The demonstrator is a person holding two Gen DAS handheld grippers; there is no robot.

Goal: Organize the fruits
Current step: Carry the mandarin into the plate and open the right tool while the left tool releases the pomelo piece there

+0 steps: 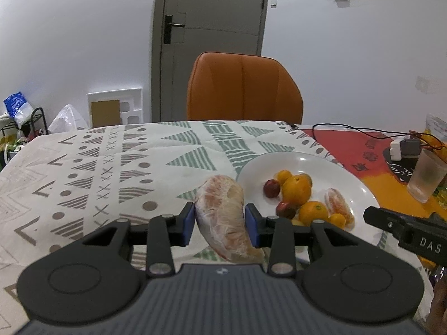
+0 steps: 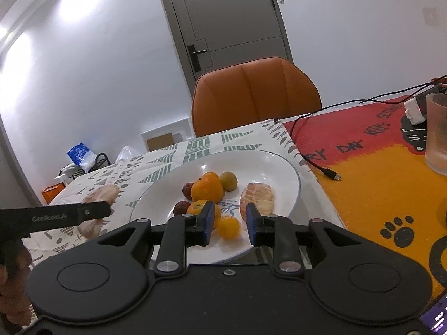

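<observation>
My left gripper [image 1: 220, 220] is shut on a large peeled citrus segment [image 1: 223, 212], pale pink with white pith, held above the patterned tablecloth just left of the white plate [image 1: 279, 159]. On the plate lie oranges [image 1: 296, 189], small red fruits [image 1: 271, 188] and a second peeled segment [image 1: 338, 206]. In the right wrist view my right gripper [image 2: 230, 223] is open over the near part of the plate [image 2: 273, 167]. A small orange fruit [image 2: 228, 227] sits on the plate between its blue pads, untouched by either. The second segment [image 2: 258, 198] lies just beyond the right pad.
An orange chair [image 1: 243, 86] stands at the table's far side. On the red and orange mat [image 2: 377, 184] to the right are a ribbed glass [image 2: 437, 131], a white charger [image 1: 402, 148] and a black cable [image 2: 329, 171]. Patterned cloth [image 1: 97, 167] stretches left of the plate.
</observation>
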